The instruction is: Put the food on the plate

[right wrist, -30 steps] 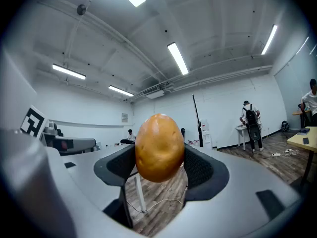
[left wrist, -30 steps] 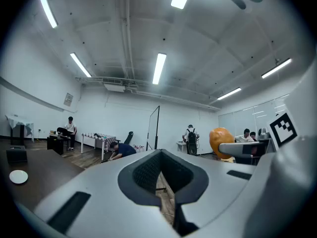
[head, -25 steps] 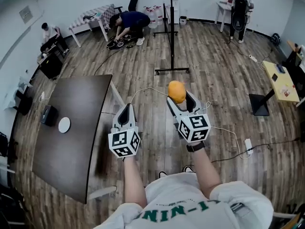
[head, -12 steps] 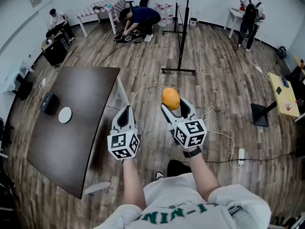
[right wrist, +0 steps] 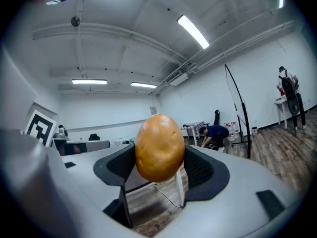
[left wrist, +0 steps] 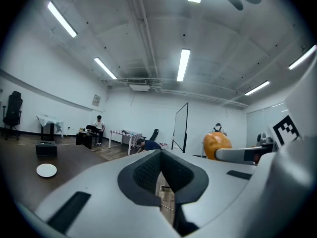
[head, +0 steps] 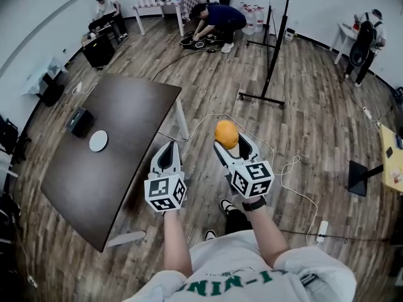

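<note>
Since a sec ago the head view has swung: desk (head: 113,168) sits nearer mid-frame w/ both grippers closer to its rt edge, and the black stand (head: 271,55) has gone rightward. Potato (head: 227,134) stays clamped in the rt gripper (head: 230,142), same spot at the tips.

Potato (right wrist: 159,148) sits between the two pads right at the jaw tips, pressed from both sides, bulging above and below them. Egg-shaped; in the rt gripper view its long axis runs approx. upright, across the jaws' length, narrower end up. It's held in the air over the wood floor (head: 208,93), just off the desk's rt side, well apart from the white plate (head: 98,141).

Lt gripper (head: 168,148) is beside the rt one, jaws together w/ nothing between them (left wrist: 159,155).

Plate (left wrist: 46,170) lies flat on the dark desk near a black box (head: 80,121). People are at the far wall.
</note>
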